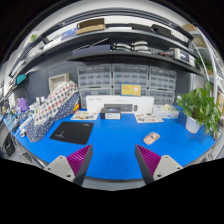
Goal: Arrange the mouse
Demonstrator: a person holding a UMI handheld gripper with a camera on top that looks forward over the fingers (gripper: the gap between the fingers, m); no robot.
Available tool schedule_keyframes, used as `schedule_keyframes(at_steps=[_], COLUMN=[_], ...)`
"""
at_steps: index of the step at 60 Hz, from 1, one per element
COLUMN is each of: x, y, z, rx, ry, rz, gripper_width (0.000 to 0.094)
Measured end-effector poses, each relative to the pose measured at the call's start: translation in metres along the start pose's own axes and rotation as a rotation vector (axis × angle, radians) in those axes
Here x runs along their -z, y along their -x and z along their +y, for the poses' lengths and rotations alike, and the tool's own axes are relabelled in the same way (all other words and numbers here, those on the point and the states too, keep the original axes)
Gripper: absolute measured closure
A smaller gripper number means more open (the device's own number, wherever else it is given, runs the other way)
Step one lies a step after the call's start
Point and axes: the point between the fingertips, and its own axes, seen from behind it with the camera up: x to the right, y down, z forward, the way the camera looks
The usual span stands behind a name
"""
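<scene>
Light is even and fairly bright, coming from overhead in the room. The blue desk (120,140) in the middle of the frame is lit evenly, with no hard shadows or glare. Strong fisheye distortion bends the shelves (110,40) across the top into arcs and curves the plant (200,105) at the right. Small things look soft and lack detail.

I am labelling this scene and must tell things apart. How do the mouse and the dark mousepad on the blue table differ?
The mouse is light-coloured, small and rounded; the mousepad is black, much larger and flat. The mouse lies ahead of the right finger, the mousepad ahead of the left finger. The mouse is not on the mousepad. Both rest on the blue table, beyond the open gripper.
</scene>
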Motion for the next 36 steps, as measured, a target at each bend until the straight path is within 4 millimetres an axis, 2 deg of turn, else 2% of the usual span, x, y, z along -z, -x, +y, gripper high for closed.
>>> schedule_keyframes(at_steps=[9, 14, 21, 29, 36], x=[-0.004, -0.009, -0.020, -0.053, -0.093], y=[-0.022, -0.043, -0.081, -0.124, -0.154], z=[0.041, 0.065, 0.089, 0.096, 0.089], rx=[-0.004, -0.010, -0.026, -0.027, -0.037], ry=[0.047, 0.082, 0.126, 0.154, 0.171], rz=[0.022, 0.047, 0.095, 0.136, 0.152], gripper_width=[0.0073, 0.0072, 0.0073, 0.0073, 0.0072])
